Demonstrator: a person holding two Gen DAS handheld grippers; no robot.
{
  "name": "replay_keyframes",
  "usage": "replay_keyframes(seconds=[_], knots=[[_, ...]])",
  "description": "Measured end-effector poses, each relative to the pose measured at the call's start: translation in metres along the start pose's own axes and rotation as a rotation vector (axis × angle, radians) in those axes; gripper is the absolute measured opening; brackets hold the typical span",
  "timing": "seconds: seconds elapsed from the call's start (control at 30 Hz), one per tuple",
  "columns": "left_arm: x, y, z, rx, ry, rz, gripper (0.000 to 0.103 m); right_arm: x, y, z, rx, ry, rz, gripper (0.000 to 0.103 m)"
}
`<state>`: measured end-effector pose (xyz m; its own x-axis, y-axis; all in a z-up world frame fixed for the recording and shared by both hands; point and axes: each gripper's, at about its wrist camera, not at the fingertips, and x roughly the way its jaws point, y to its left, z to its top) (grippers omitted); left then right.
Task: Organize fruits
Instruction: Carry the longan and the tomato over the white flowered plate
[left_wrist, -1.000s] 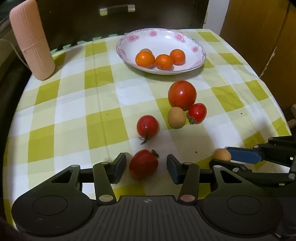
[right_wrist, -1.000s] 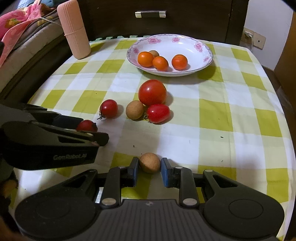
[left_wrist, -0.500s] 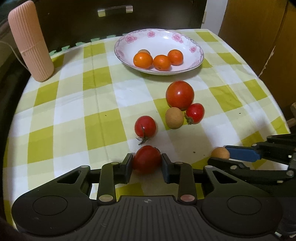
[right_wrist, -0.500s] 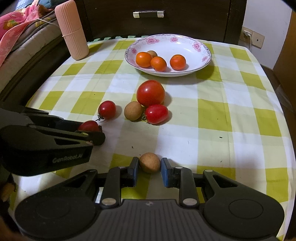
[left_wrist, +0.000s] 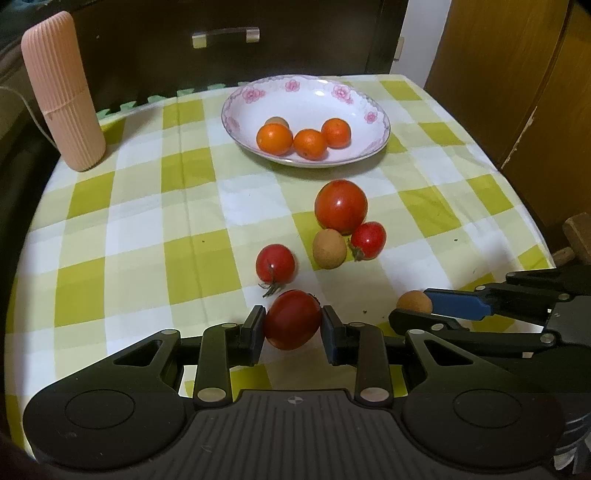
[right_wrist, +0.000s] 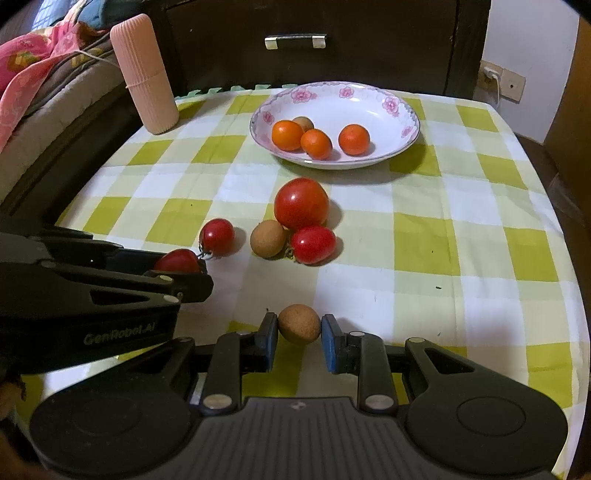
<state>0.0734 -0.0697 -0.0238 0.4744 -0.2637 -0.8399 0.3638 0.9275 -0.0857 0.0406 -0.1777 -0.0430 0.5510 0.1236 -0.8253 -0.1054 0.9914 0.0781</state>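
A red tomato (left_wrist: 292, 319) sits pinched between the pads of my left gripper (left_wrist: 291, 325), which is shut on it near the table's front. To its right, my right gripper (right_wrist: 299, 331) is shut on a small brown round fruit (right_wrist: 299, 324). On the checked cloth ahead lie a cherry tomato with a stem (left_wrist: 276, 263), a second brown fruit (left_wrist: 328, 248), a small tomato (left_wrist: 368, 240) and a large tomato (left_wrist: 340, 206). The flowered white plate (left_wrist: 258, 92) at the back holds three oranges (left_wrist: 309, 143) and a brown fruit (left_wrist: 277, 122).
A pink ribbed cylinder (left_wrist: 62, 92) stands at the back left corner. A dark drawer cabinet (left_wrist: 225, 37) is behind the table and a wooden door (left_wrist: 517, 74) to the right. Bedding (right_wrist: 37, 74) lies off the left edge.
My left gripper went from open around the tomato to shut on it. The right gripper kept its hold on the brown fruit. Both views now show the table from slightly farther back.
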Motion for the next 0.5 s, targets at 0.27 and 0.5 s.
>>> replay_keyframes(seconds=[0.27, 0.5], knots=[[-0.005, -0.002, 0.007, -0.006, -0.029, -0.012, 0.039, -0.007, -0.004, 0.009, 0.027, -0.031, -0.003, 0.025], [-0.009, -0.003, 0.013, -0.004, -0.051, -0.019, 0.040, -0.015, -0.016, 0.018, 0.082, -0.065, -0.001, 0.025]])
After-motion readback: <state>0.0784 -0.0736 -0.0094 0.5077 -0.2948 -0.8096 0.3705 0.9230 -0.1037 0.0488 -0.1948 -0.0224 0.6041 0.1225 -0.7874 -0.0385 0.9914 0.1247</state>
